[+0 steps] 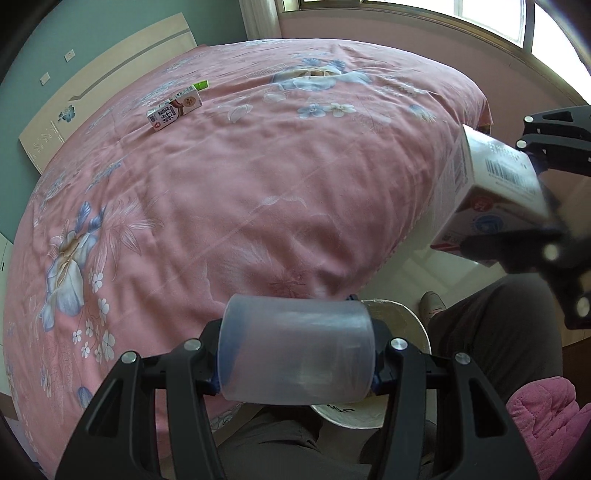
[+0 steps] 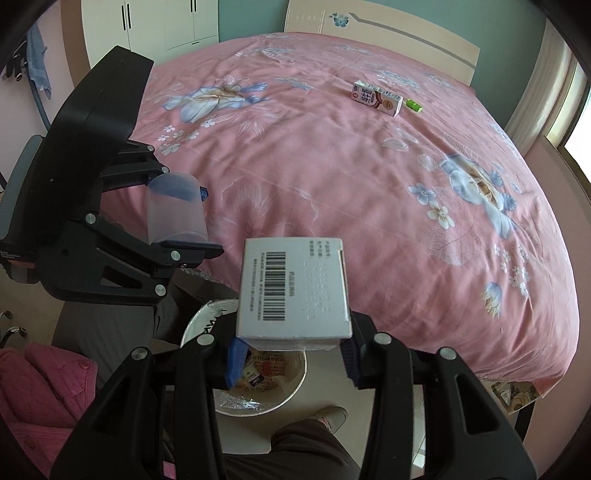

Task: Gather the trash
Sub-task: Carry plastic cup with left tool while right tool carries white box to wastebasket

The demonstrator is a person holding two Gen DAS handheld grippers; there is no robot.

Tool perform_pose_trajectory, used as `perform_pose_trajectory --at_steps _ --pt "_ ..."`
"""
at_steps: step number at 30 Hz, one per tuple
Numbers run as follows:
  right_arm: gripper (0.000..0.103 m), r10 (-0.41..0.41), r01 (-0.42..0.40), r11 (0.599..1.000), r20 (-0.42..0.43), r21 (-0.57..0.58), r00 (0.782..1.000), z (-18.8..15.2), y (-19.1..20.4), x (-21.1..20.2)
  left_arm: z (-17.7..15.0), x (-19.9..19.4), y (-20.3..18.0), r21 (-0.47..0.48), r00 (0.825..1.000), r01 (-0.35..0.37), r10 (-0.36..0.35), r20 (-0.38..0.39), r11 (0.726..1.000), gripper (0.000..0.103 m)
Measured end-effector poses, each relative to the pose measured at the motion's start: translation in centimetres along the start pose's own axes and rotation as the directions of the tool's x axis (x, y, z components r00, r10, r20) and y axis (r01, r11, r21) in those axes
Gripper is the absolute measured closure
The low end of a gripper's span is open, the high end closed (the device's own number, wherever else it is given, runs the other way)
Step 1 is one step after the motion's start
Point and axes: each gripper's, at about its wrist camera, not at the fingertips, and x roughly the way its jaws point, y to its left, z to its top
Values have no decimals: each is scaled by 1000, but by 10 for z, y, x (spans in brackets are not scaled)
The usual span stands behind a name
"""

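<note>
My left gripper [image 1: 295, 365] is shut on a clear plastic cup [image 1: 295, 350], held sideways over the bed's near edge; the cup also shows in the right wrist view [image 2: 175, 210]. My right gripper [image 2: 291, 360] is shut on a white cardboard box [image 2: 293, 291] with a barcode, held above a white trash bin [image 2: 295, 380] on the floor with wrappers inside. The box also shows in the left wrist view [image 1: 495, 192]. A milk carton [image 1: 174, 109] and a small green piece [image 1: 201, 85] lie on the pink bedspread far across the bed; the carton shows in the right wrist view too [image 2: 376, 98].
The pink floral bed [image 1: 258, 177] fills most of both views, with a headboard [image 2: 388, 29] behind. The bin's rim [image 1: 406, 321] sits between the bed and the person's legs [image 1: 498, 325]. A pink quilted garment [image 2: 40, 391] lies at the left. Wardrobe doors [image 2: 159, 26] stand at the back.
</note>
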Motion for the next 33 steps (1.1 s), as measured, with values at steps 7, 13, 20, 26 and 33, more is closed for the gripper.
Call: perform_pose_trajectory --at_steps 7,13,20,26,33 --pt "60 46 -44 999 -53 26 998 -21 6 32 -22 30 -12 -5 997 32 -32 -66 999 47" --pt "59 75 -70 996 -106 47 992 -40 9 62 -42 56 -21 -23 991 61 -63 -118 998 47" --pt "59 110 -97 992 -170 86 979 -62 9 96 -61 83 -27 -42 982 80 -86 -170 996 47" --pt "59 132 -108 987 -209 122 969 -76 7 120 -71 104 -28 -54 974 92 -101 -203 994 47" --pt "59 154 -121 982 -246 144 957 -82 8 145 -82 123 -30 -58 966 102 -113 -233 993 47"
